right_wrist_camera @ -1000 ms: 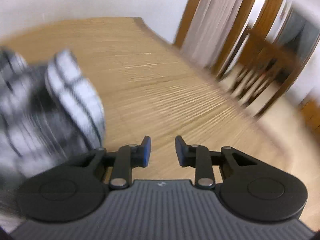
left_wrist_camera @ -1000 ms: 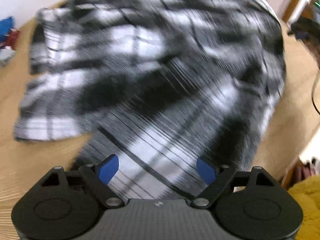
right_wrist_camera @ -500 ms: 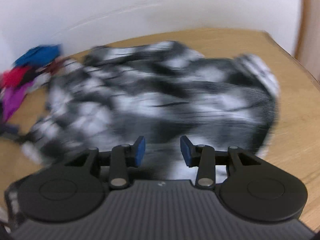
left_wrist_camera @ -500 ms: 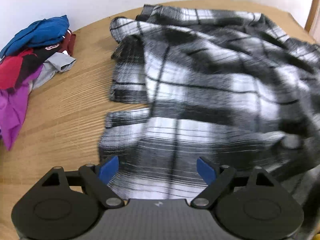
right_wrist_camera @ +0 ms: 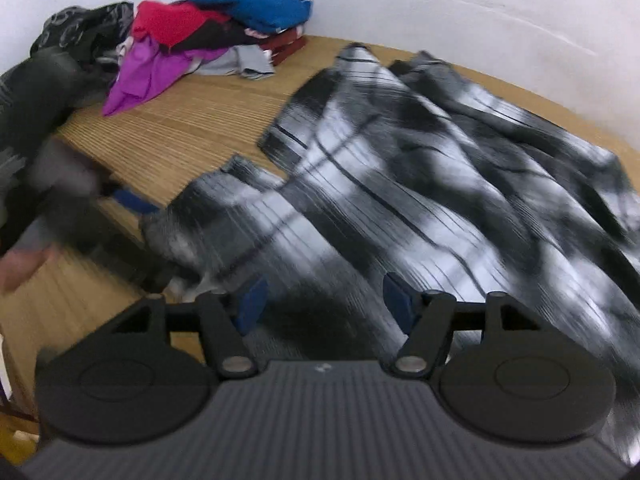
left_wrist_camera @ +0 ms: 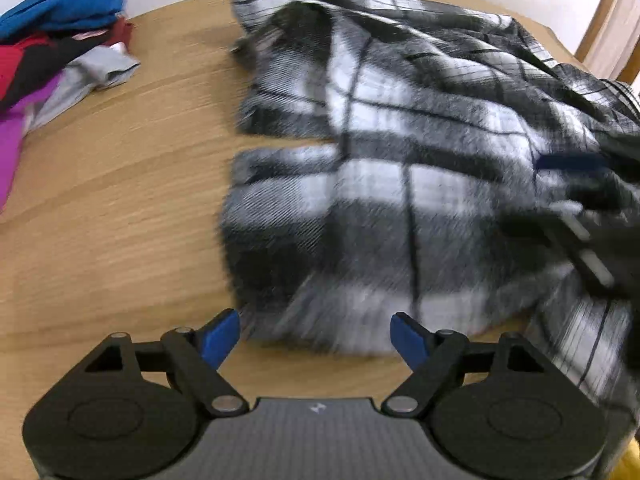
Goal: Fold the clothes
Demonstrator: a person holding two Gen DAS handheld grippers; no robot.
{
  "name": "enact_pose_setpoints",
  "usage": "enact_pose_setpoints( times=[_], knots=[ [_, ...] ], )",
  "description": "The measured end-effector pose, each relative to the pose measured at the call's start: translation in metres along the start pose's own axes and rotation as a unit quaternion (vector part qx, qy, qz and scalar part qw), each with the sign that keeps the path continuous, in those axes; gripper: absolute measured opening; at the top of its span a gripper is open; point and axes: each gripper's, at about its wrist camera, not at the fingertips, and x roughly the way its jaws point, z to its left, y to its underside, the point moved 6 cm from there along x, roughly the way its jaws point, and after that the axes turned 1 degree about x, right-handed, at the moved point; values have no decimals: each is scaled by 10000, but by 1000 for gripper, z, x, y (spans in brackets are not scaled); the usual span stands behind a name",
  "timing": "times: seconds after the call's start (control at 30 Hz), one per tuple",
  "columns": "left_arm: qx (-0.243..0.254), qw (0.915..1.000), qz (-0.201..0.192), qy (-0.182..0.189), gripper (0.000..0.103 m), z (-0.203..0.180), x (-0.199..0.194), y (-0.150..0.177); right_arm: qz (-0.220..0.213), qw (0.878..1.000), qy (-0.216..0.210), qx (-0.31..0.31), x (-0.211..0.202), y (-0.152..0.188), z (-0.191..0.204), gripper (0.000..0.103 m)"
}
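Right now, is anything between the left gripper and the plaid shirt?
Nothing visible. The left gripper is open, with the plaid shirt lying on the table just past its fingertips. The clothes pile sits far off to the left.

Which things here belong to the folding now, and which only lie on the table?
In the job:
plaid shirt, spread on the table
left gripper, open
right gripper, open

Only lying about:
pile of coloured clothes by the wall
wooden table
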Motion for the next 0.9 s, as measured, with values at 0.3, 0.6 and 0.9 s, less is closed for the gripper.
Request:
enact_pose_setpoints(
  times=[0.3, 0.6, 0.9],
  knots=[
    [-523, 9986, 20, -98, 86, 28, -11, 26, 210, 9982, 169, -543, 77, -33, 19, 66],
    [-975, 9950, 12, -215, 86, 52, -20, 47, 125, 9989, -401, -203, 50, -42, 29, 5],
    [-1139, 9927, -46, -388, 86, 64, -29, 55, -156, 9742, -2243, -222, -28, -39, 86, 3]
  ],
)
